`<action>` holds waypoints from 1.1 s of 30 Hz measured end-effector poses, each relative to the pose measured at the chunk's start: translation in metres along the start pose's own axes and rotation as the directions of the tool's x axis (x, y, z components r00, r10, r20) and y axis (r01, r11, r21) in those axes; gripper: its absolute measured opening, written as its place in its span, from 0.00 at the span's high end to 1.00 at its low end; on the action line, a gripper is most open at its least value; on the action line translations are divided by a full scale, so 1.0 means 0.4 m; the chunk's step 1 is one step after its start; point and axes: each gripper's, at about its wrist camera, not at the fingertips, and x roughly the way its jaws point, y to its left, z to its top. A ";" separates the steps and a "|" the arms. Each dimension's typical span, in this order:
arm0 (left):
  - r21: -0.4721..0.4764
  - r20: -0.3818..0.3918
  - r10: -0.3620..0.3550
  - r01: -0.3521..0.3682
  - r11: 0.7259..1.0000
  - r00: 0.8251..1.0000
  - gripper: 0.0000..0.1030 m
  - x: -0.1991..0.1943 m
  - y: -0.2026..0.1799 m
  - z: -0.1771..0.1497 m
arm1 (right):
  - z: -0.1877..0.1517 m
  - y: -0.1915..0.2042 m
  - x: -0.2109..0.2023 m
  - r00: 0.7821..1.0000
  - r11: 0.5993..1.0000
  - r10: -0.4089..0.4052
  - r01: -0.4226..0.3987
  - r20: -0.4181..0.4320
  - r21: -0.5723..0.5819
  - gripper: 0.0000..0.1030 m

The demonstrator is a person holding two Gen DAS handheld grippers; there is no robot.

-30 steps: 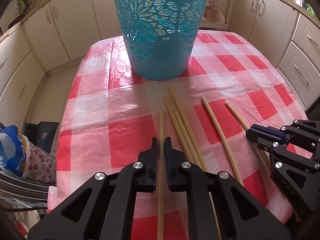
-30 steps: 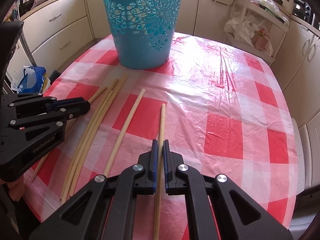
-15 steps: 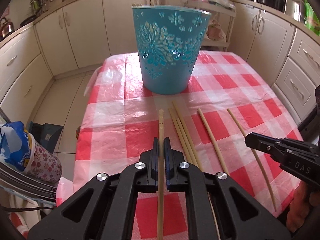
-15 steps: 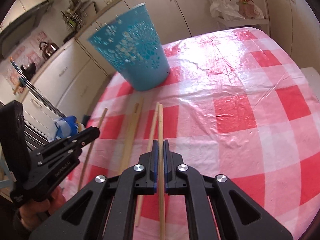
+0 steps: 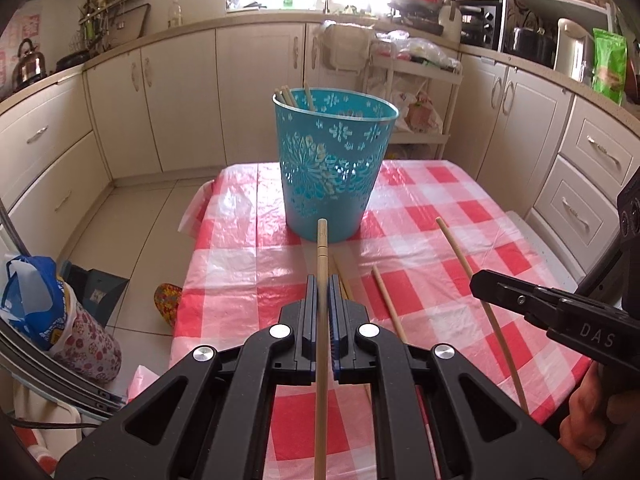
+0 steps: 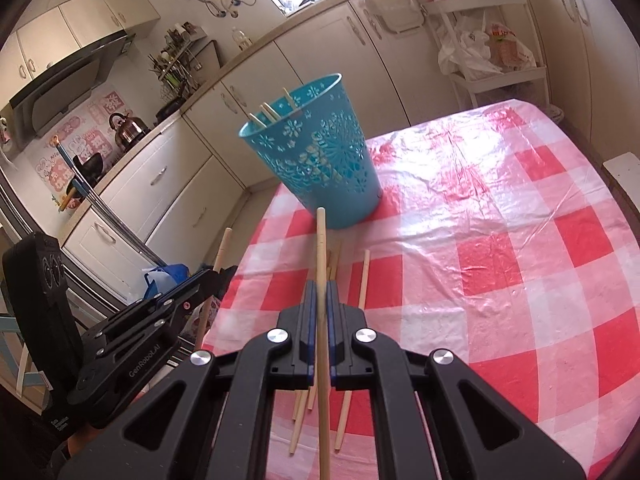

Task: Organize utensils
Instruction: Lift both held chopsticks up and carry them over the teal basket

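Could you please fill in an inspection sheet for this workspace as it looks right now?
Surface: table under a red-and-white checked plastic cloth, wrinkled and glossy.
Job's things: teal basket upright at the far end, several sticks already standing in it; three or more loose chopsticks lying on the cloth.
Clutter: nothing seen on the table.
Grippers: left gripper shut on a chopstick; right gripper shut on another chopstick; both sticks lifted clear of the cloth.
Cables: nothing seen on the table.
Surroundings: cream kitchen cabinets, kettle on the counter, bags on the floor.
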 end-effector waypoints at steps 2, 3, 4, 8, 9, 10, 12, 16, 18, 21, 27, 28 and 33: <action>-0.009 0.021 -0.008 0.008 1.000 1.000 0.95 -0.013 0.000 0.006 | 0.004 0.008 -0.009 1.000 1.000 -0.006 0.006 0.022 -0.009 0.95; -0.013 0.032 -0.011 0.011 1.000 0.999 0.95 -0.019 0.002 0.010 | 0.007 0.010 -0.015 0.999 1.000 -0.009 0.009 0.034 -0.013 0.95; -0.019 0.042 -0.014 0.015 1.000 0.999 0.95 -0.026 0.004 0.012 | 0.009 0.013 -0.022 0.999 1.000 -0.015 0.016 0.049 -0.019 0.95; -0.056 0.098 -0.030 0.036 0.998 0.995 0.95 -0.054 0.017 0.024 | 0.023 0.039 -0.059 0.991 0.997 -0.043 0.050 0.130 -0.053 0.95; -0.066 0.114 -0.032 0.040 0.997 0.993 0.95 -0.064 0.022 0.026 | 0.027 0.047 -0.072 0.987 0.996 -0.046 0.056 0.154 -0.063 0.95; -0.076 0.130 -0.034 0.044 0.996 0.991 0.95 -0.074 0.026 0.029 | 0.031 0.056 -0.084 0.983 0.995 -0.049 0.062 0.176 -0.072 0.95; -0.093 0.160 -0.039 0.055 0.994 0.986 0.95 -0.097 0.031 0.034 | 0.036 0.072 -0.109 0.975 0.994 -0.050 0.070 0.216 -0.088 0.95; -0.114 0.229 -0.042 0.070 0.991 0.972 0.95 -0.158 0.036 0.049 | 0.047 0.112 -0.160 0.958 0.991 -0.036 0.072 0.286 -0.117 0.95; -0.117 0.261 -0.043 0.076 0.990 0.964 0.95 -0.188 0.035 0.056 | 0.052 0.128 -0.181 0.950 0.989 -0.026 0.070 0.312 -0.129 0.95; -0.115 0.299 -0.047 0.085 0.990 0.953 0.95 -0.231 0.031 0.069 | 0.058 0.149 -0.210 0.939 0.987 -0.014 0.068 0.344 -0.145 0.95; -0.098 0.365 -0.057 0.099 0.990 0.929 0.95 -0.273 0.027 0.105 | 0.081 0.168 -0.230 0.926 0.986 -0.002 0.064 0.377 -0.153 0.95; -0.099 0.371 -0.056 0.100 0.990 0.927 0.95 -0.271 0.029 0.114 | 0.086 0.167 -0.225 0.925 0.986 -0.001 0.064 0.380 -0.152 0.94; -0.110 0.389 -0.048 0.098 0.989 0.920 0.95 -0.251 0.042 0.156 | 0.122 0.170 -0.209 0.919 0.987 0.012 0.052 0.395 -0.150 0.94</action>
